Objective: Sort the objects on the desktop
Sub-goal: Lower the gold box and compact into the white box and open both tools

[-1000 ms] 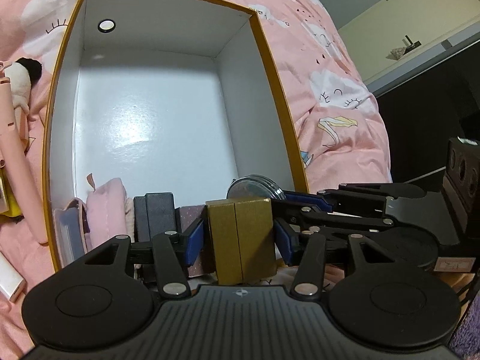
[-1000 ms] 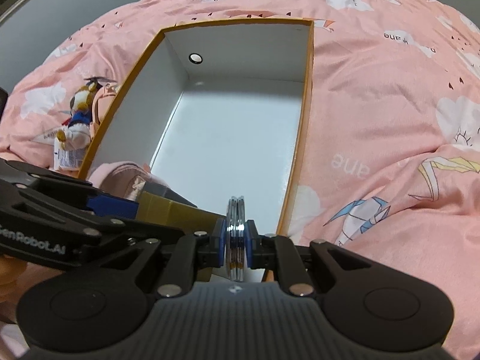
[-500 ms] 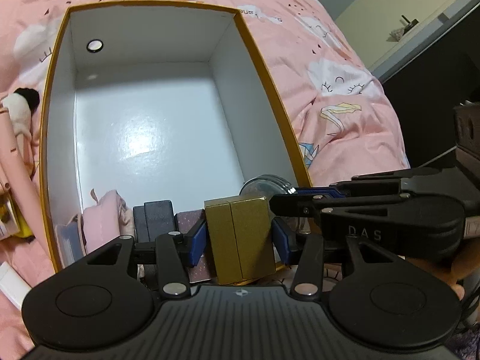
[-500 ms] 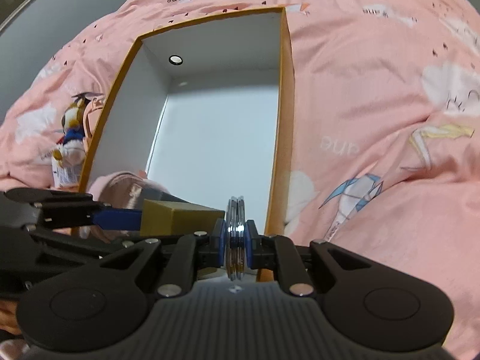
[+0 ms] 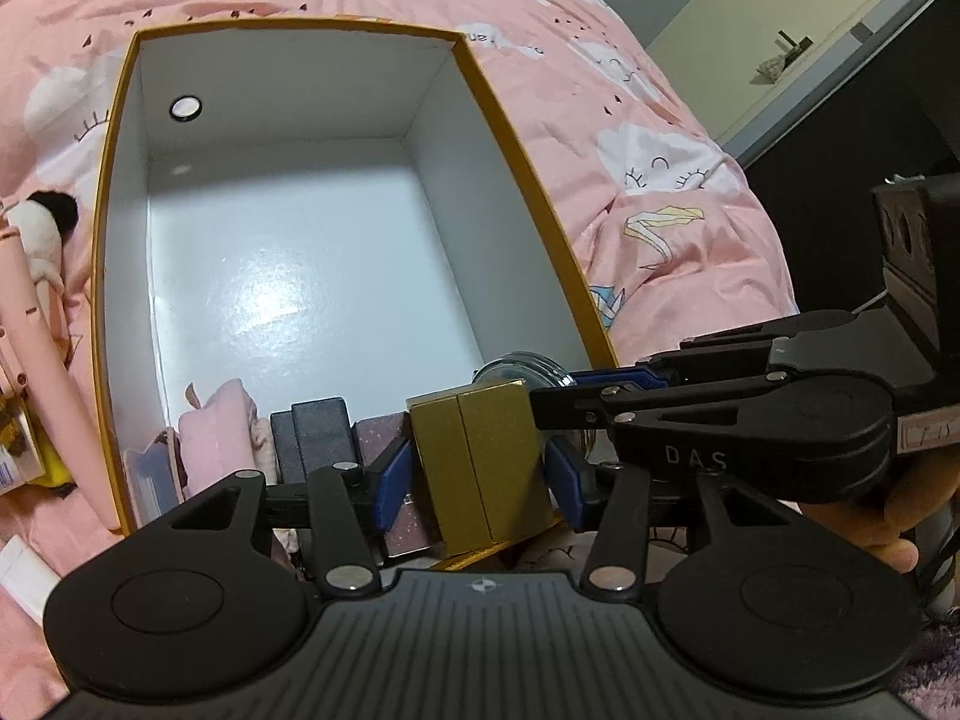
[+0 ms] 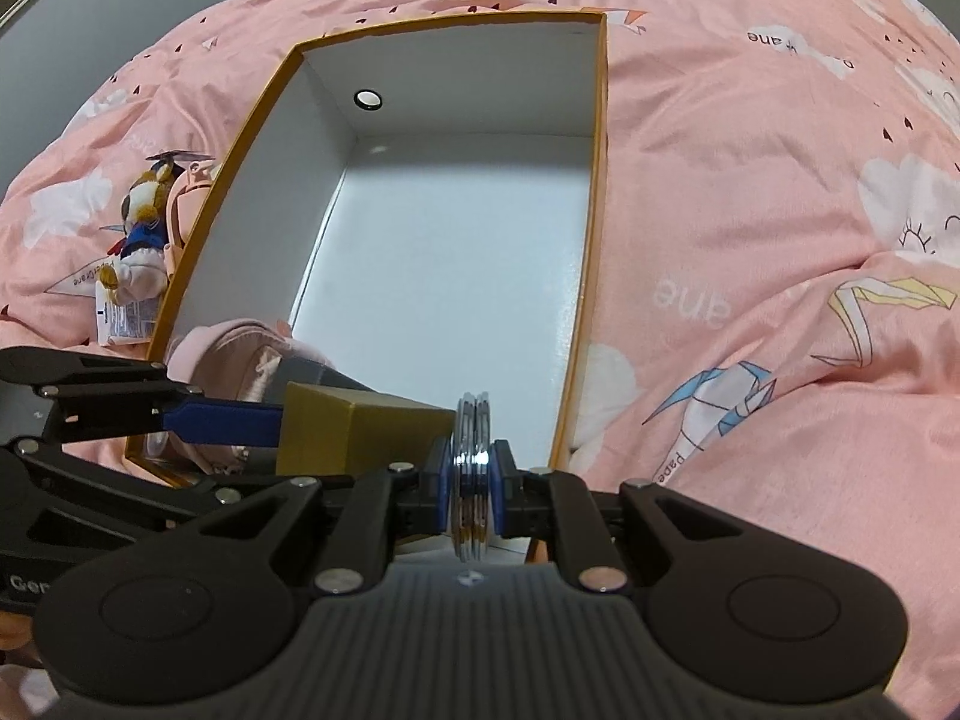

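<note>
The left gripper (image 5: pixel 480 474) is clamped on a gold box (image 5: pixel 483 468) at the bottom centre of its view, its blue pads pressed to both sides, right over the near rim of the open cardboard box (image 5: pixel 522 174). The right gripper (image 6: pixel 474 480) pinches a thin round silver compact (image 6: pixel 474 468) on edge, just beside the gold box and close to the box's right wall. Inside, a pink pouch (image 5: pixel 219 426) and a dark case (image 5: pixel 315 432) crowd the near left corner; the rest of the white floor toward the far wall lies open. Outside the left wall a plush toy (image 6: pixel 141 240) lies on the pink bedspread (image 6: pixel 750 240). Whether the gold box touches the rim is hard to tell.
</note>
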### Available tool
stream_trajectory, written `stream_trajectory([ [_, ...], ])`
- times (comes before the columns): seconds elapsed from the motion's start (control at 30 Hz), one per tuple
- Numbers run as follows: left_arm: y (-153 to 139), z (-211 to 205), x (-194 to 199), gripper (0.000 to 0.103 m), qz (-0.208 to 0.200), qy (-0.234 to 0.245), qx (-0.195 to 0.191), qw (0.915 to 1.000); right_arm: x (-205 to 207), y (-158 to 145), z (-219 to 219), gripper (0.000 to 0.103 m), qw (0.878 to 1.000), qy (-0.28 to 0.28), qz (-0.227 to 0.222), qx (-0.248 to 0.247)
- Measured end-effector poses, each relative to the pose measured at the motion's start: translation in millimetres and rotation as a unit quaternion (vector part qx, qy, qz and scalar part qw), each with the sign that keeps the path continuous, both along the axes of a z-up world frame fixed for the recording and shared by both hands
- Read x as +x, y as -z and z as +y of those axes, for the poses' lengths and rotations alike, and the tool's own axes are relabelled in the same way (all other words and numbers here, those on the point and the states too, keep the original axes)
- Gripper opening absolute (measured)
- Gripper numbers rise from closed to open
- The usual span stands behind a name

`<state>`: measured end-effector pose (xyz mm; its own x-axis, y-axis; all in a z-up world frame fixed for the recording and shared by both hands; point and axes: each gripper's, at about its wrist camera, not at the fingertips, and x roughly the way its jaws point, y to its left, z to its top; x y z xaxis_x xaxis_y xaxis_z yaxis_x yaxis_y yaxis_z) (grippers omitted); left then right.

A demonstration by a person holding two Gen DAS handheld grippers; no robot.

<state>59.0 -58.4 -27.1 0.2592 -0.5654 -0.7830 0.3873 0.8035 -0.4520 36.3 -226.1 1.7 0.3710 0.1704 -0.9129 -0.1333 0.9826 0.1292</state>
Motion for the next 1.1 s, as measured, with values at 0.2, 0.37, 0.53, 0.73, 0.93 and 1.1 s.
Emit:
stream_trajectory([
  [0.2,-1,-11,-6,0.043,-0.022,0.009,0.045,0.9987,-1,-4,-1,0.013,1.0,0.002,-0.005,-0.012],
  [0.37,0,-8,-7,0.042,-0.018,0.012,0.043,0.9988,4,4,5,0.014,1.0,-0.002,0.015,-0.006],
  [0.53,-15,20,-5,0.044,-0.034,-0.029,0.027,0.9986,10,11,8,0.015,1.0,0.001,0.022,-0.015],
  [0.73,-25,61,-2,0.044,-0.049,-0.098,0.025,0.9937,18,16,17,0.017,0.999,0.007,0.04,-0.02],
  [0.93,-21,86,-1,0.045,-0.046,-0.134,0.022,0.9896,28,20,18,0.016,0.997,0.005,0.074,-0.03],
  [1.1,-17,92,0,0.047,-0.041,-0.133,0.014,0.9901,31,18,25,0.024,0.995,-0.026,0.087,-0.044],
])
